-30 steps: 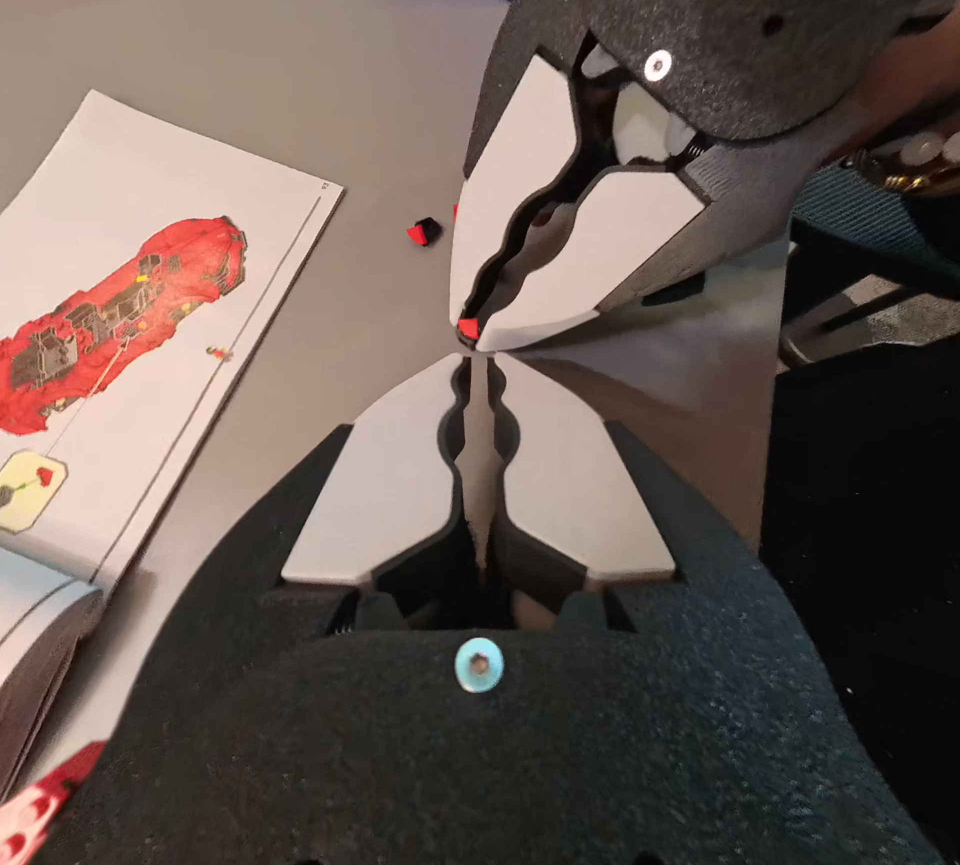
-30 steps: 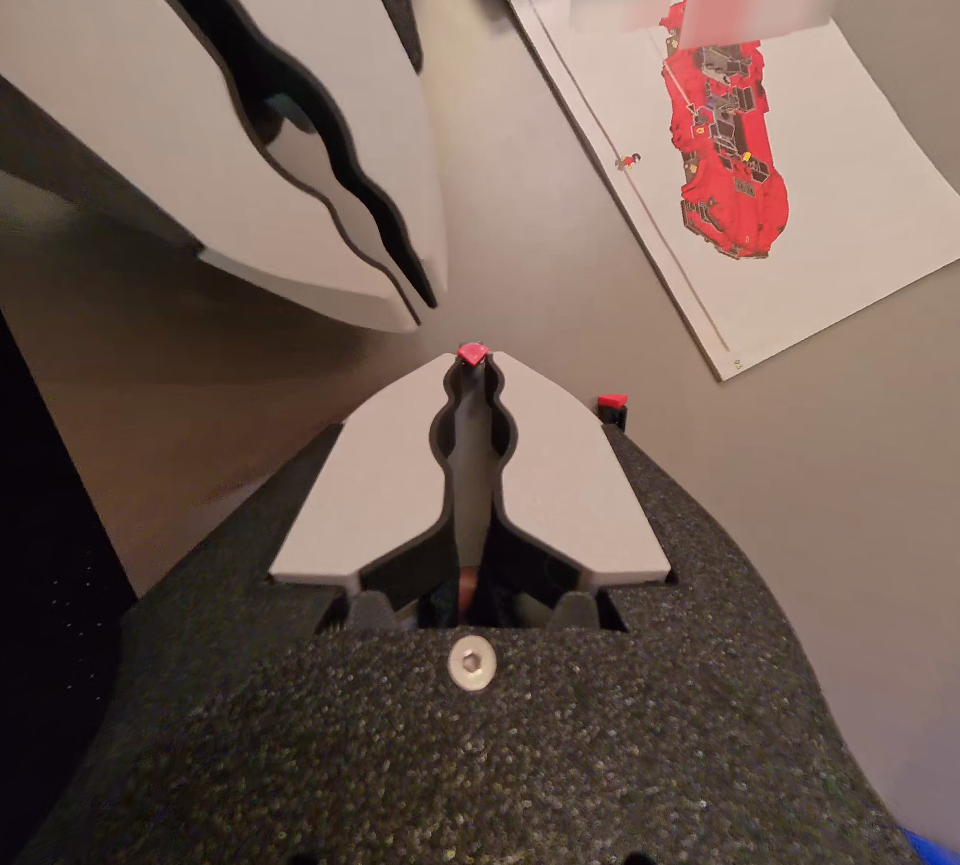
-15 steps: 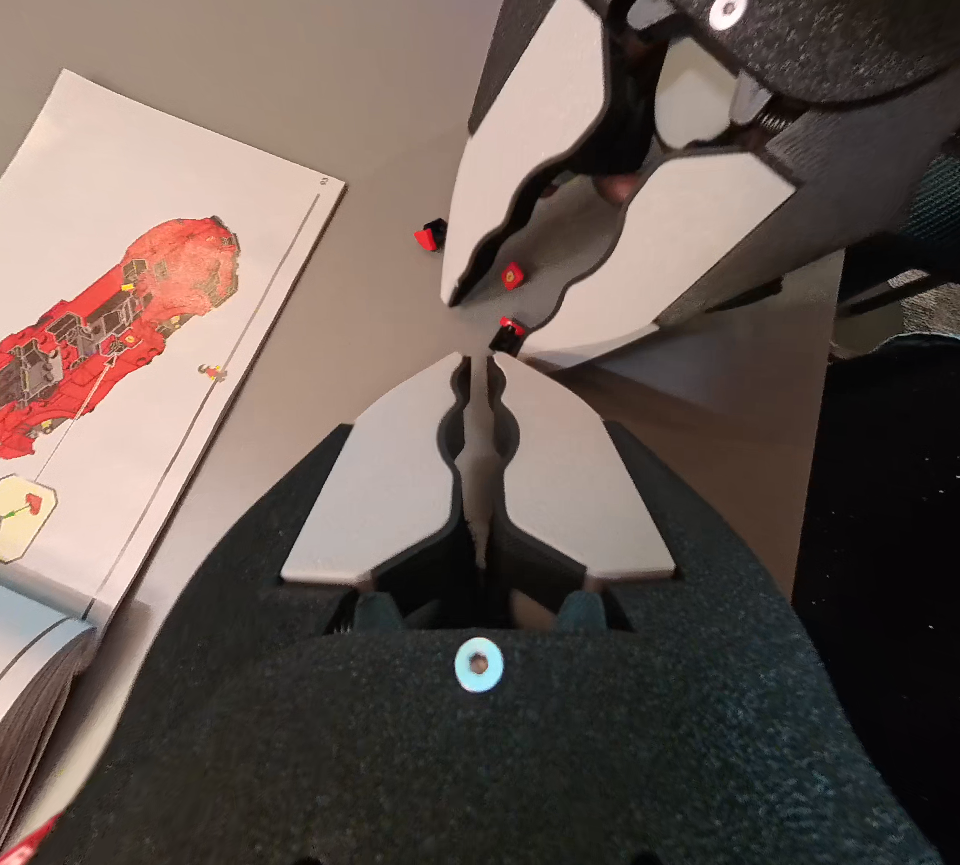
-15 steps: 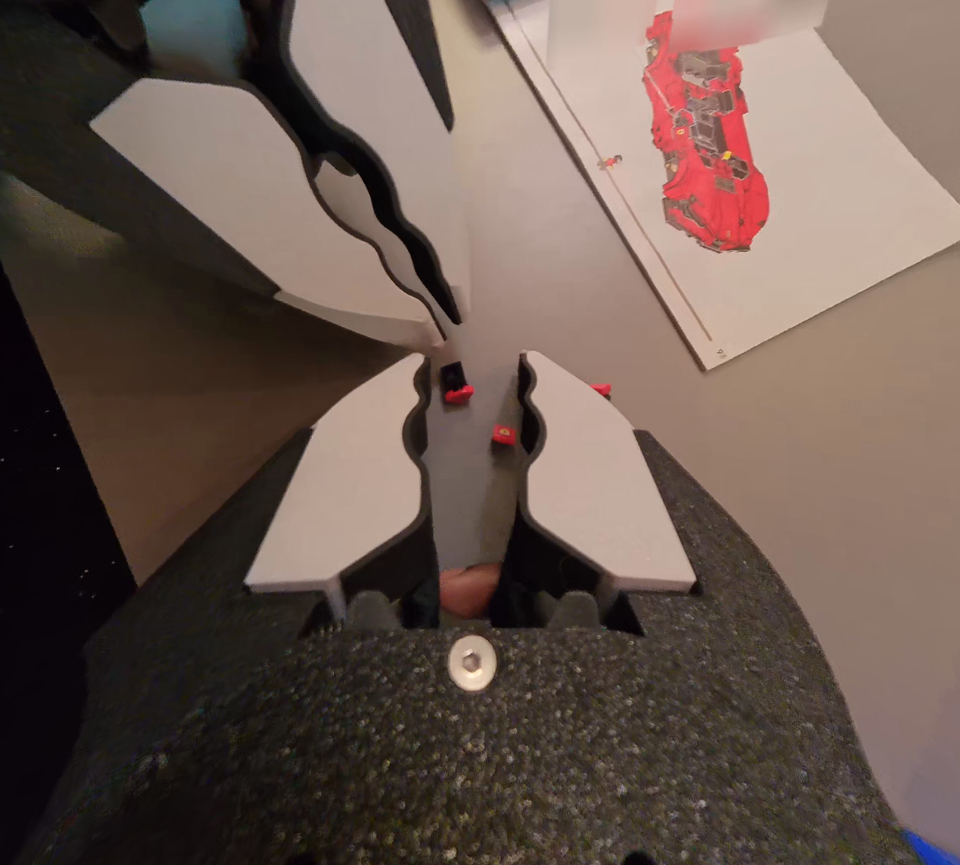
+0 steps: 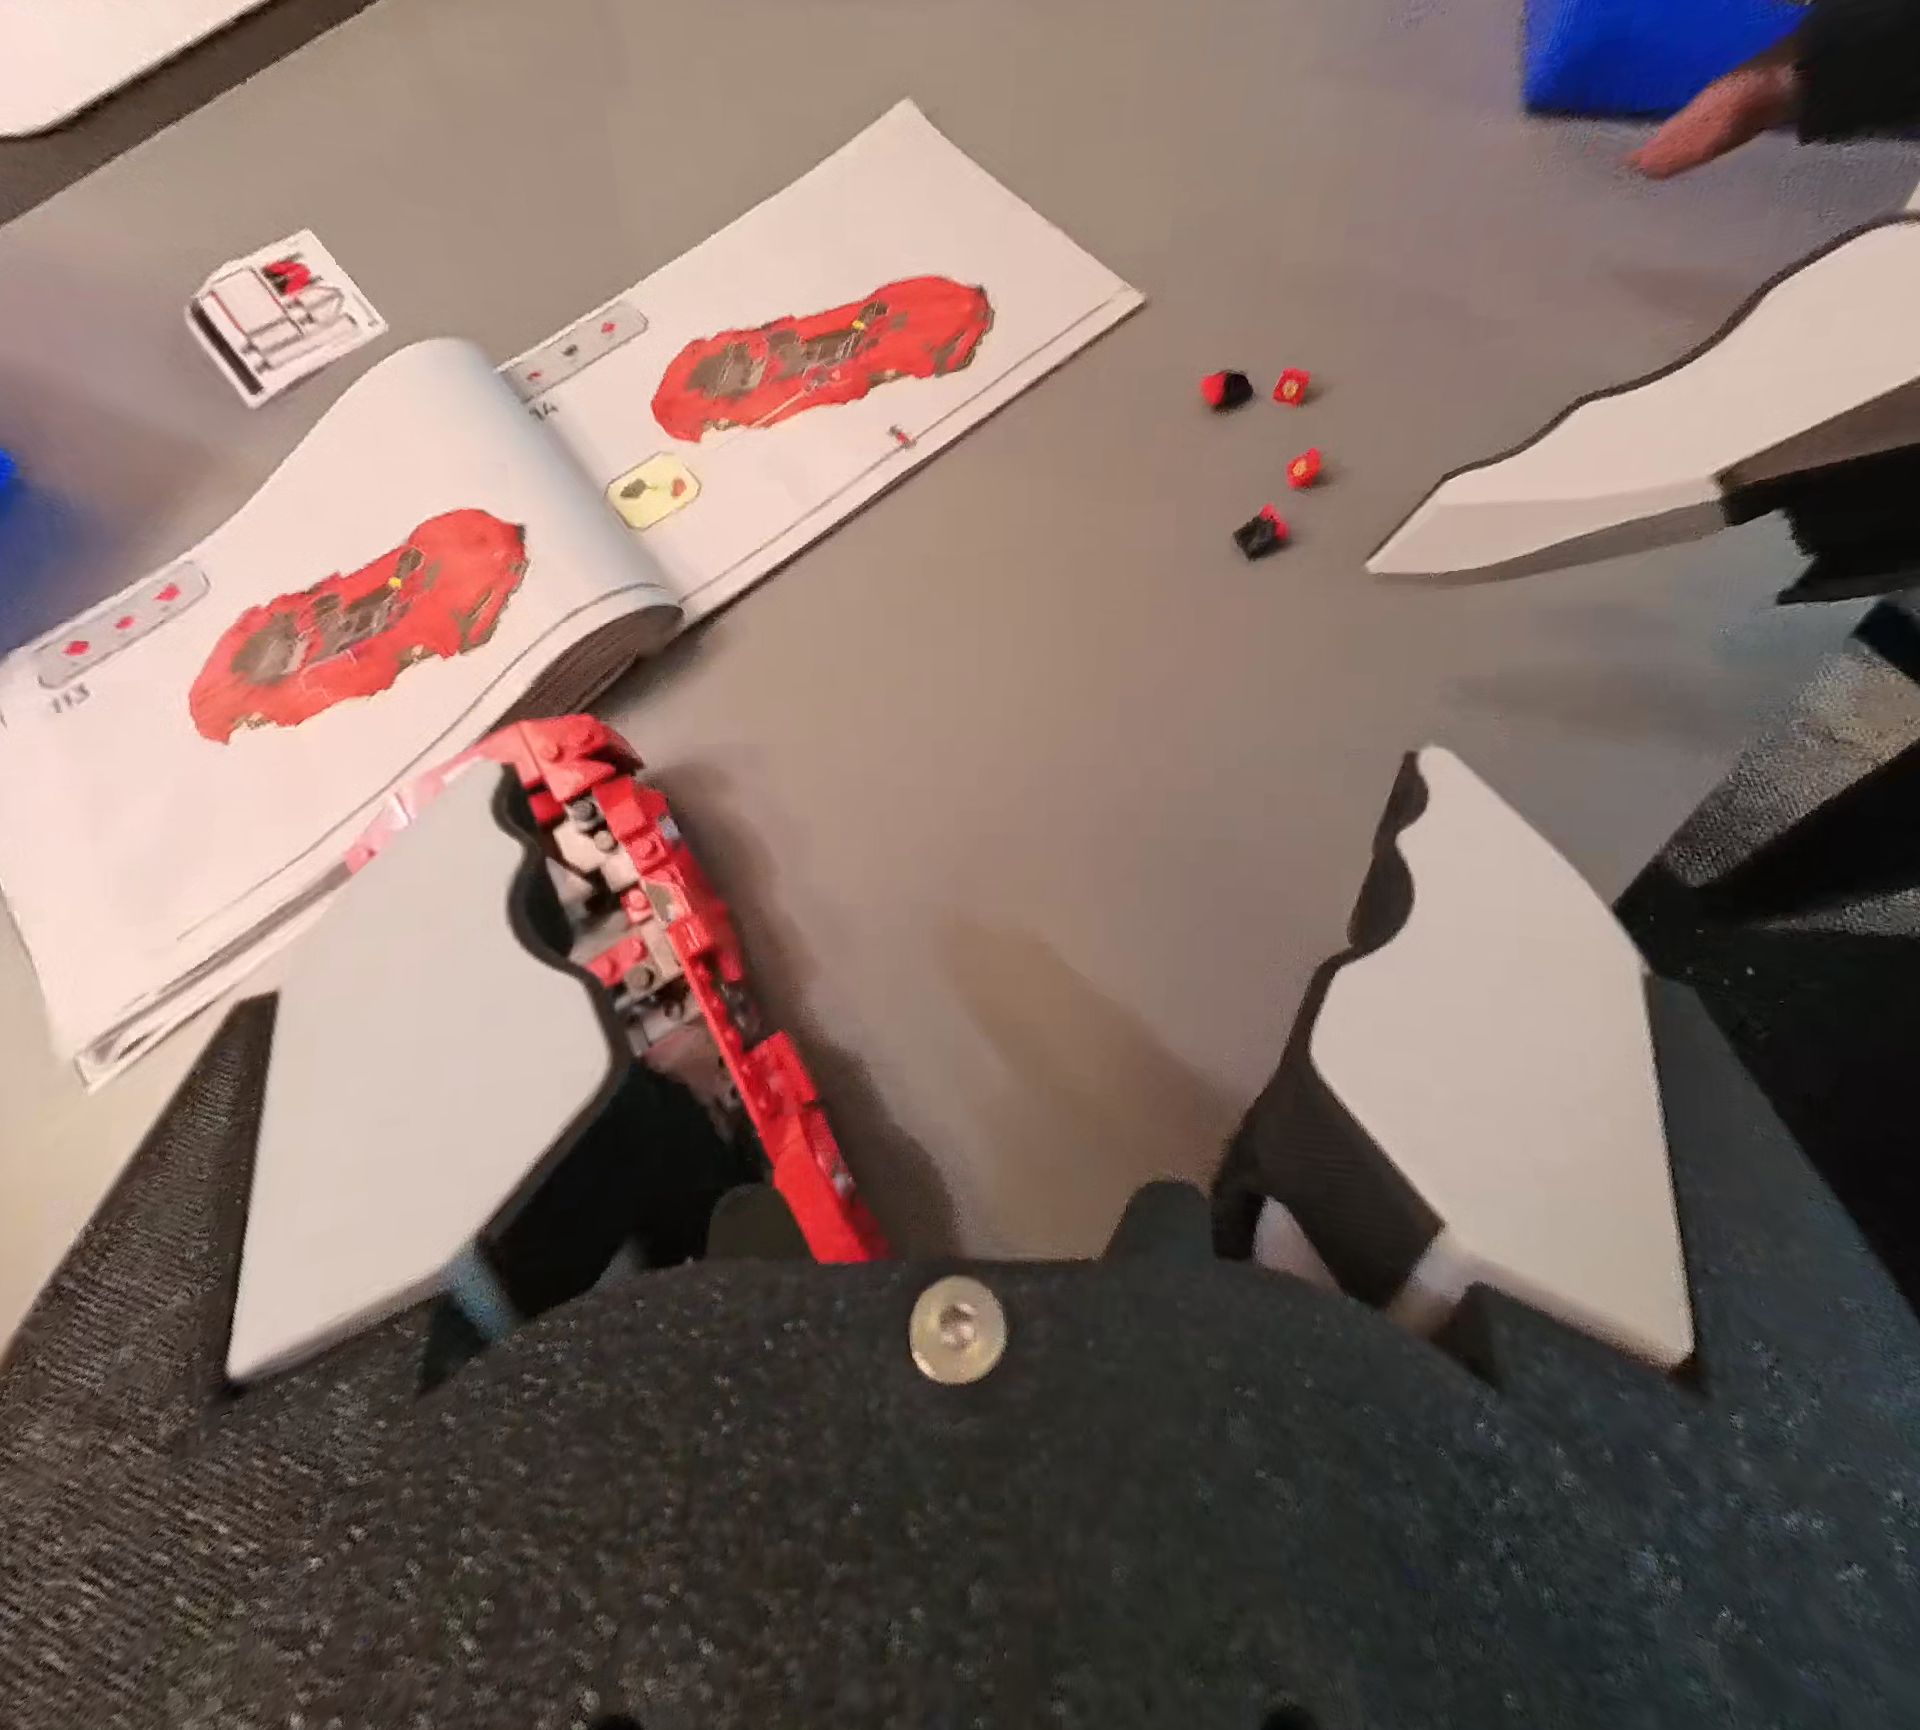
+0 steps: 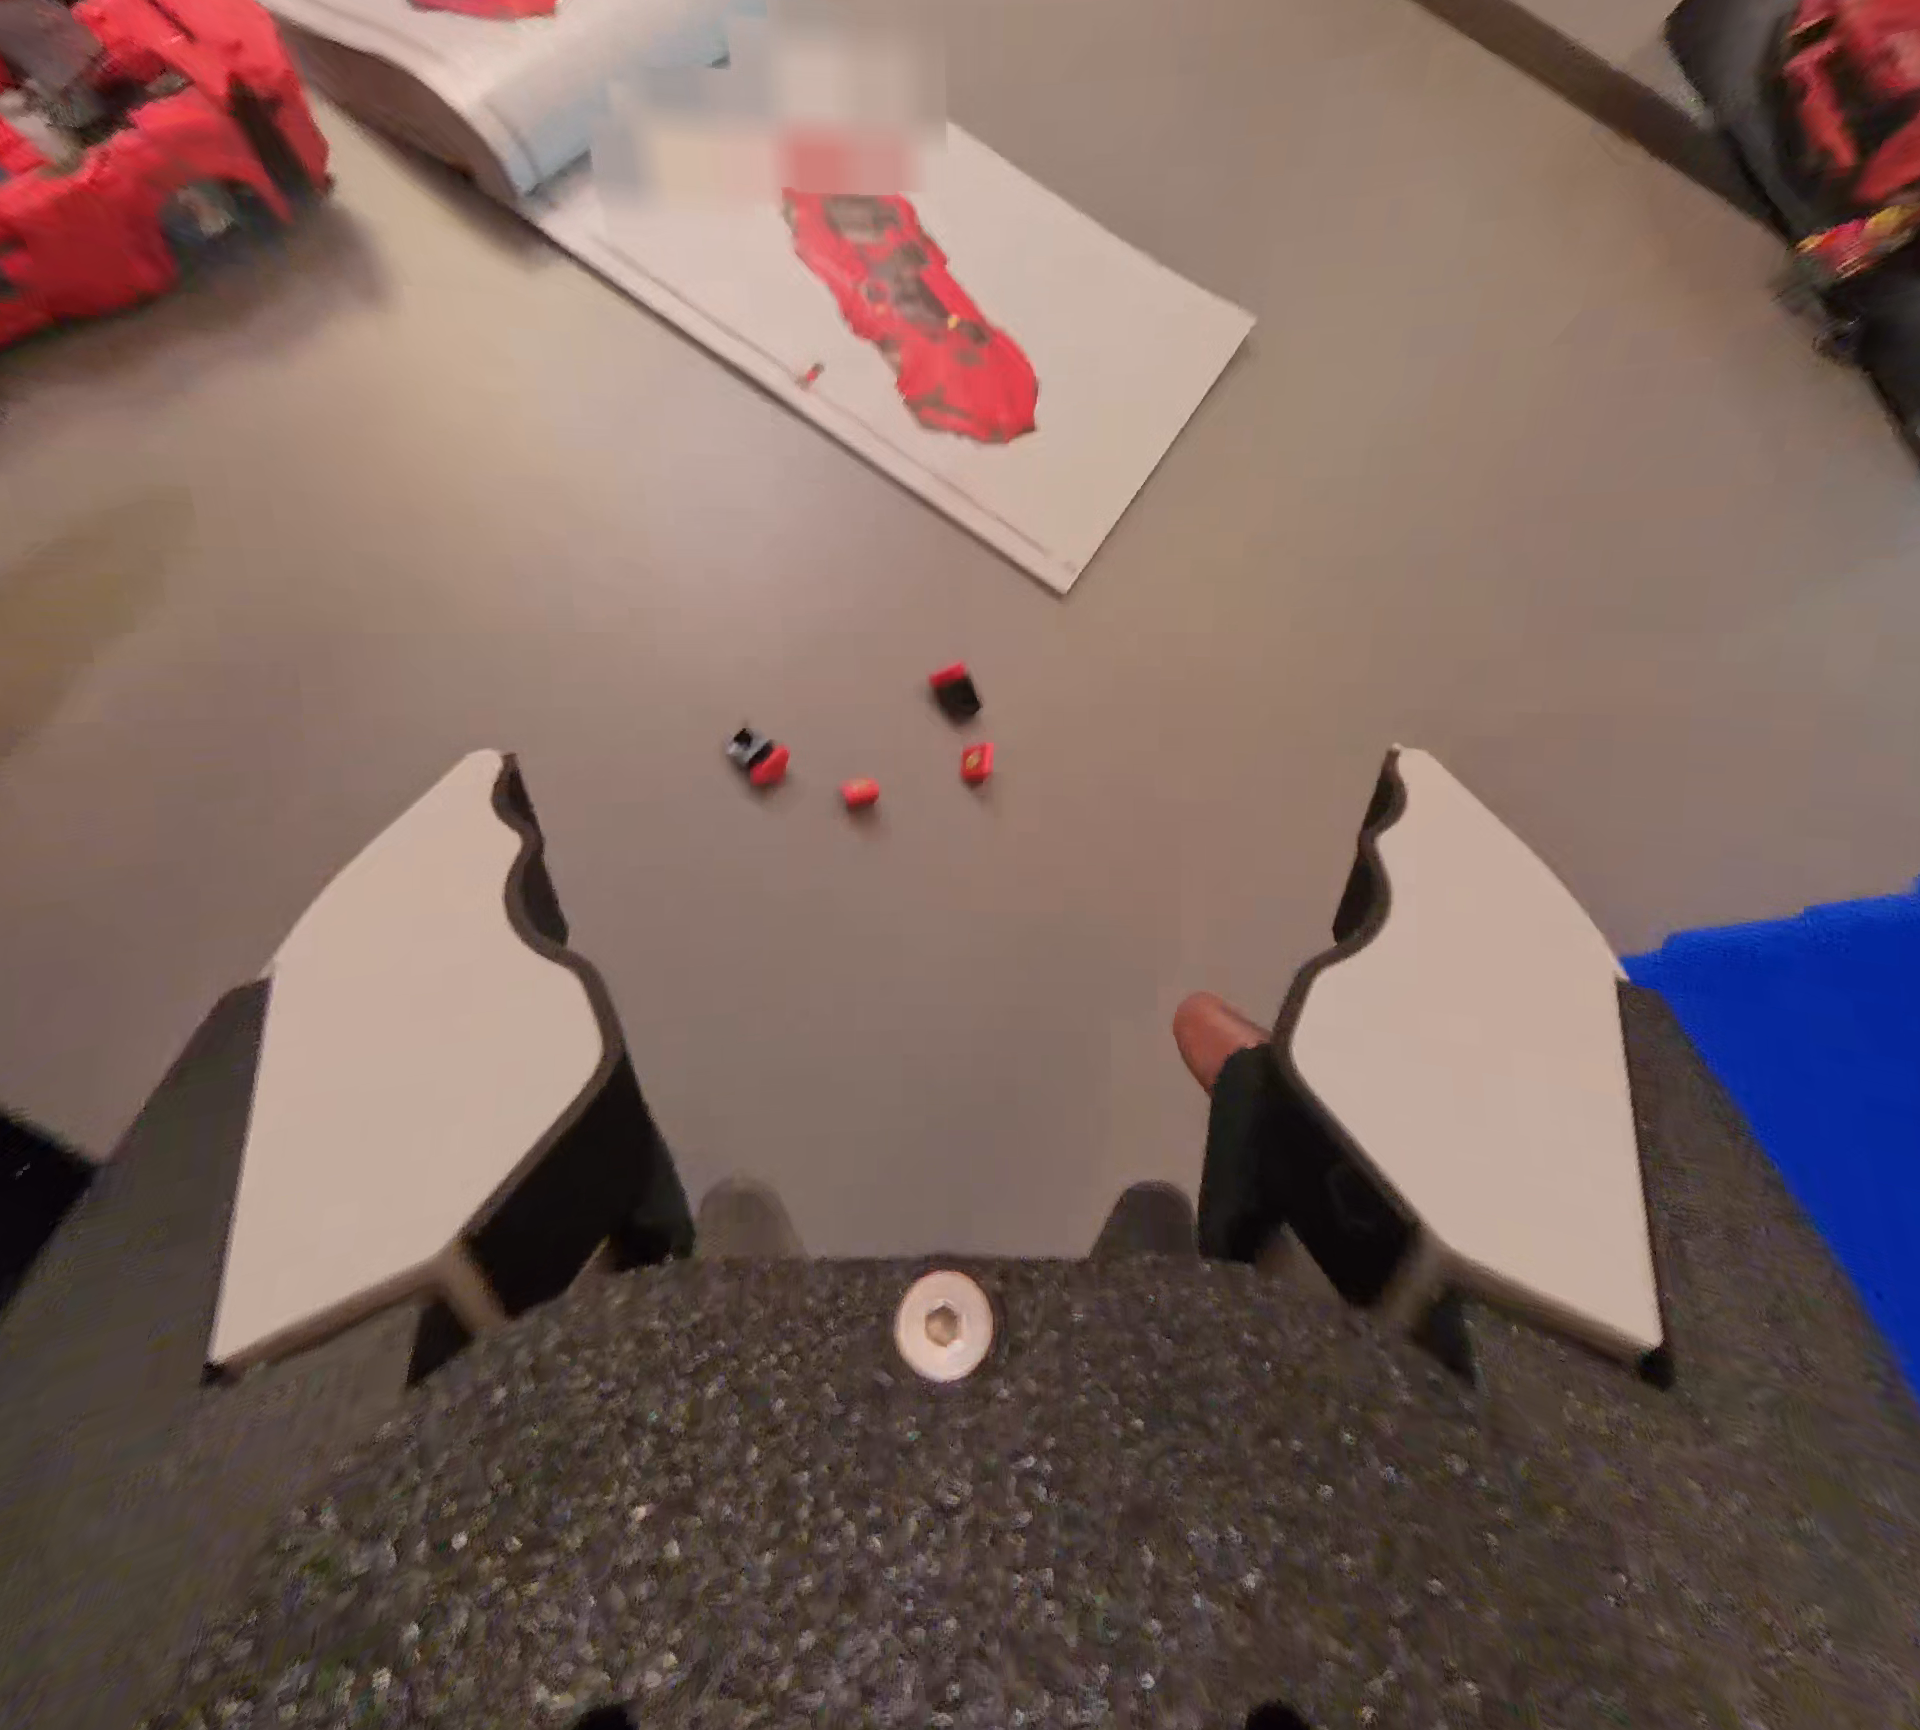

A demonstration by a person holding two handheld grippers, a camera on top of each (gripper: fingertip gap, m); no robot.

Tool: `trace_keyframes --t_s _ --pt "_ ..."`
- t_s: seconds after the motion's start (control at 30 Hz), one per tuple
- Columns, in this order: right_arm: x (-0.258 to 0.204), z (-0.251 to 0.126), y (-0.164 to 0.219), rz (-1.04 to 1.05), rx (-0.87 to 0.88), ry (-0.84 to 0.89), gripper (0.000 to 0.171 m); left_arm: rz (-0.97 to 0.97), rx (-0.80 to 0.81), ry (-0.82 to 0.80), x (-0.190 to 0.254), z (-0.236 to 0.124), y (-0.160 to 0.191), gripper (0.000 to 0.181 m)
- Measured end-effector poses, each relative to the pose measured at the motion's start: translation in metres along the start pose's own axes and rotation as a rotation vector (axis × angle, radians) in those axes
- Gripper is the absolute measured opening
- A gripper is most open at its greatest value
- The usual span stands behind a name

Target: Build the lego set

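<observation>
Soft, warm indoor light fell evenly on the grey bench [image 5: 1039, 122], casting only faint, diffuse shadows beneath the small bricks [image 6: 862, 792] and the open booklet [image 5: 831, 350]. Both wide-angle views bent straight edges outward near the frame borders. Motion blur smeared the red car model [image 6: 125, 153] and the far right hand-held gripper [image 5: 1558, 506], while nearer surfaces stayed fairly sharp.

Left wrist view: looks down and forward over the grey worktop [image 5: 987, 745] from above, between its own wide-spread jaws. Right wrist view: same kind of high, tilted look, from the opposite side. Shared: open instruction booklet [image 5: 582, 475] [image 6: 1091, 350], four small loose pieces [image 5: 1262, 454] [image 6: 862, 745], red model car [image 5: 675, 911] [image 6: 114, 153].
</observation>
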State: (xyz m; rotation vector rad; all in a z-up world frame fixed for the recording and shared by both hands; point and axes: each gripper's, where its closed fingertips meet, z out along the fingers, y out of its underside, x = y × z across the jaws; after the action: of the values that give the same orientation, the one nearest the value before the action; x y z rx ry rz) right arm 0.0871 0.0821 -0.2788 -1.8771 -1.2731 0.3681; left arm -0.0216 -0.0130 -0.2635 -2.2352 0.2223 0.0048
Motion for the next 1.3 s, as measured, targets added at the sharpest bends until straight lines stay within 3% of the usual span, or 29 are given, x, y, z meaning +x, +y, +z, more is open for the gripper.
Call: trace_keyframes --t_s 0.17,0.33,0.37,0.4,0.43,0.6,0.63,0.7,0.73,0.83,1.07,1.27,1.3 --pt "-0.008 -0.015 0.028 -0.010 -0.093 -0.034 0.134 -0.067 -0.008 0.037 0.026 -0.007 0.014 0.137" --pt "-0.016 -0.021 0.031 -0.041 -0.104 -0.060 0.130 -0.036 0.001 0.019 0.038 -0.010 0.012 0.137" --pt "-0.017 -0.022 0.031 -0.057 -0.101 -0.058 0.117 -0.021 -0.010 0.010 0.038 -0.010 0.013 0.131" --pt "-0.021 -0.024 0.029 -0.102 -0.088 -0.087 0.052 0.028 -0.013 0.025 0.041 -0.014 0.013 0.067" --pt "-0.029 -0.026 0.026 -0.129 -0.060 -0.136 0.000 0.074 0.041 0.053 0.046 -0.021 0.007 0.000" --pt "-0.031 -0.024 0.021 -0.123 -0.067 -0.123 0.000 0.090 0.016 -0.001 0.036 -0.015 0.011 0.000" --pt "-0.029 -0.023 0.021 -0.130 -0.067 -0.104 0.006 0.071 0.014 0.014 0.037 -0.013 0.012 0.015" --pt "-0.025 -0.021 0.023 -0.134 -0.097 -0.068 0.069 0.016 -0.021 0.004 0.032 -0.006 0.017 0.097" --pt "-0.023 -0.020 0.025 -0.142 -0.119 -0.047 0.082 0.002 -0.055 -0.021 0.028 -0.003 0.021 0.117" --pt "-0.020 -0.014 0.029 -0.146 -0.153 -0.014 0.105 -0.014 -0.064 -0.049 0.023 0.001 0.025 0.139" --pt "-0.026 -0.002 0.012 -0.124 -0.137 -0.057 0.107 -0.034 -0.029 -0.040 0.010 -0.004 0.017 0.137" --pt "-0.006 0.042 -0.046 -0.042 -0.091 -0.061 0.096 -0.039 -0.011 -0.101 -0.043 0.033 -0.043 0.123" --pt "-0.004 0.050 -0.050 -0.015 -0.088 -0.081 0.088 -0.033 -0.001 -0.101 -0.049 0.040 -0.050 0.107"
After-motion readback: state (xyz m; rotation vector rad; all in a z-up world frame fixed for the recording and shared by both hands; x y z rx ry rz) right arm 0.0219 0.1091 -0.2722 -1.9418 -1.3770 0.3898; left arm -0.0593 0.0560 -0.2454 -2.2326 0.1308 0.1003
